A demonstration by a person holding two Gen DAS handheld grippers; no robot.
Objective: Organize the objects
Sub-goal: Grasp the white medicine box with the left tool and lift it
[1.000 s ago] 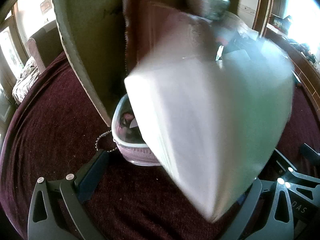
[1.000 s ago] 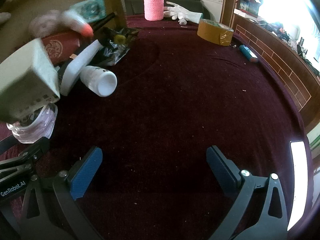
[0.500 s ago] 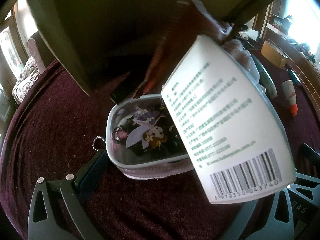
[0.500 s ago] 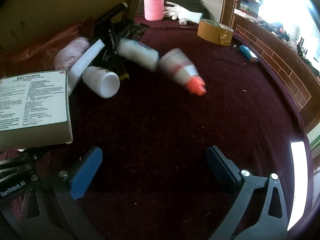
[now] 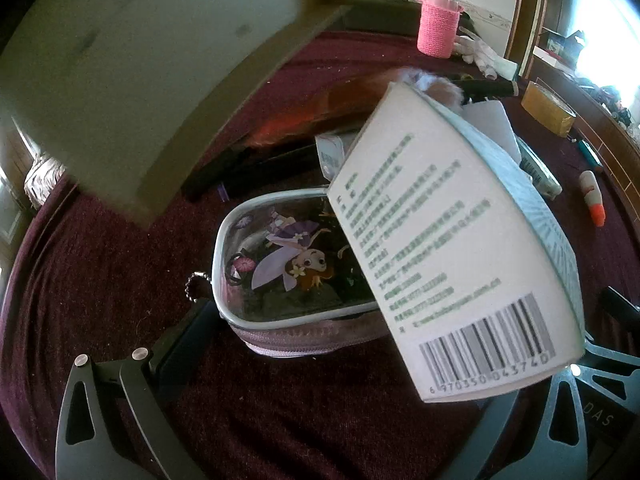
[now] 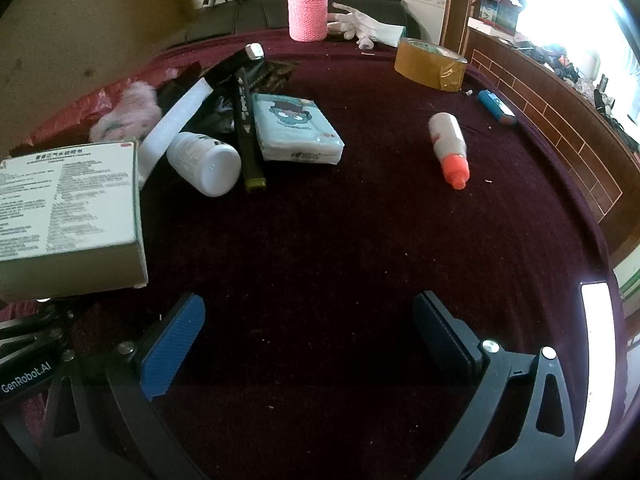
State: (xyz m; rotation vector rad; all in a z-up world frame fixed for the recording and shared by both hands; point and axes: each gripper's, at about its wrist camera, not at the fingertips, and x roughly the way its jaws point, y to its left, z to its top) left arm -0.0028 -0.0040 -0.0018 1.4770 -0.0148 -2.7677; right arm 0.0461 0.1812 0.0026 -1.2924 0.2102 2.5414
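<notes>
A heap of objects lies on the maroon cloth. In the left wrist view a white box with green print and a barcode (image 5: 452,240) leans over a clear zip pouch with a cartoon fairy (image 5: 280,272). The left gripper (image 5: 320,360) is open around both, its right finger hidden behind the box. In the right wrist view the same box (image 6: 68,208) lies at left beside a white pill bottle (image 6: 204,162), a tissue pack (image 6: 294,126), a dark pen (image 6: 246,128) and a pink fluffy item (image 6: 128,110). A bottle with an orange cap (image 6: 448,144) lies apart. The right gripper (image 6: 308,344) is open and empty.
A cardboard box (image 5: 132,68) hangs above the heap at upper left. At the back stand a pink knitted flask (image 6: 308,8), white gloves (image 6: 360,28) and a brown tape roll (image 6: 430,64). A blue lighter (image 6: 496,106) lies near the brick-pattern ledge (image 6: 560,128).
The cardboard box has lifted up and away, and the objects spilled out onto the cloth. The orange-capped bottle rolled right and the tissue pack came to rest. Both grippers stayed put.
</notes>
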